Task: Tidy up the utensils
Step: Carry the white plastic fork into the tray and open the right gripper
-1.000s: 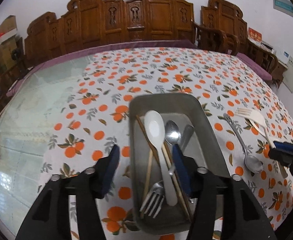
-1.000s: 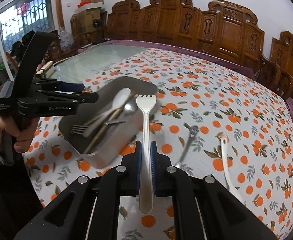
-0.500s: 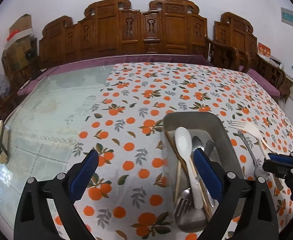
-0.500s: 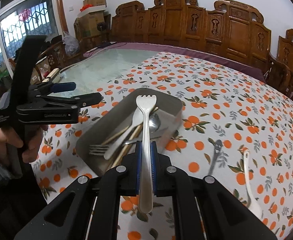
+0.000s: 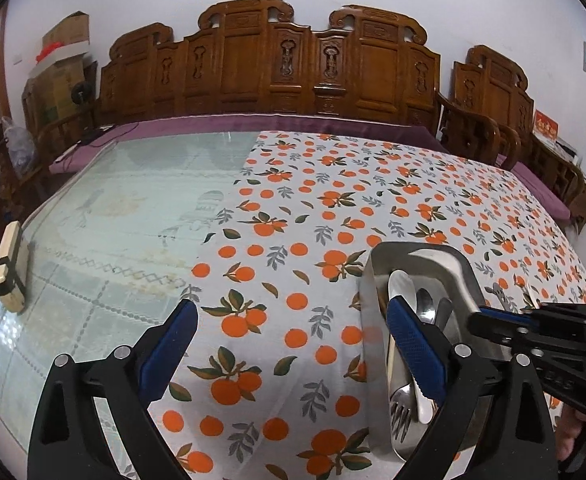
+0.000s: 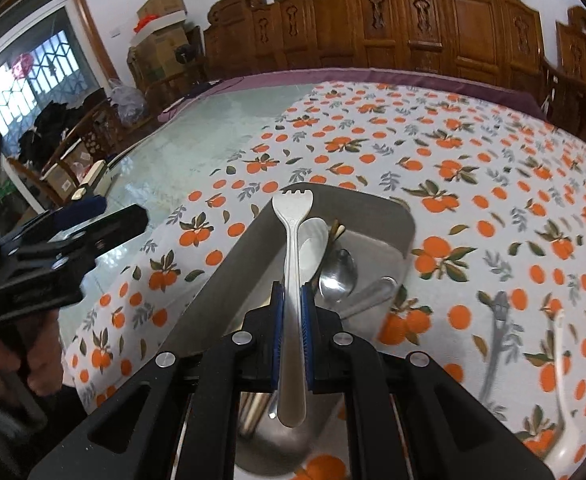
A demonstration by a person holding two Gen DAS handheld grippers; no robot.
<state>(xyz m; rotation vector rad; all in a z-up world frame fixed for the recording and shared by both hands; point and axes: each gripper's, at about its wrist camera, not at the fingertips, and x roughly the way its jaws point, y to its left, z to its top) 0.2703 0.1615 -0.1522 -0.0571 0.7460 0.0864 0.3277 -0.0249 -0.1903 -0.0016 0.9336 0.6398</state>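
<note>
A grey metal tray (image 6: 377,210) (image 5: 449,256) sits on the orange-print tablecloth and holds a white spoon (image 6: 313,244), a metal spoon (image 6: 338,274), a metal fork (image 5: 400,408) and chopsticks. My right gripper (image 6: 291,300) is shut on a white plastic fork (image 6: 293,216), held above the tray with the tines pointing forward. My left gripper (image 5: 291,340) is open and empty, to the left of the tray; it also shows in the right wrist view (image 6: 73,240).
A metal spoon (image 6: 497,324) and a white spoon (image 6: 561,364) lie on the cloth right of the tray. The left part of the table is bare glass (image 5: 125,216) with a small block (image 5: 9,264) at its edge. Carved wooden chairs (image 5: 313,64) line the far side.
My right gripper has carried the white fork from beside the tray to over it. My left gripper has swung left, away from the tray, and stayed open.
</note>
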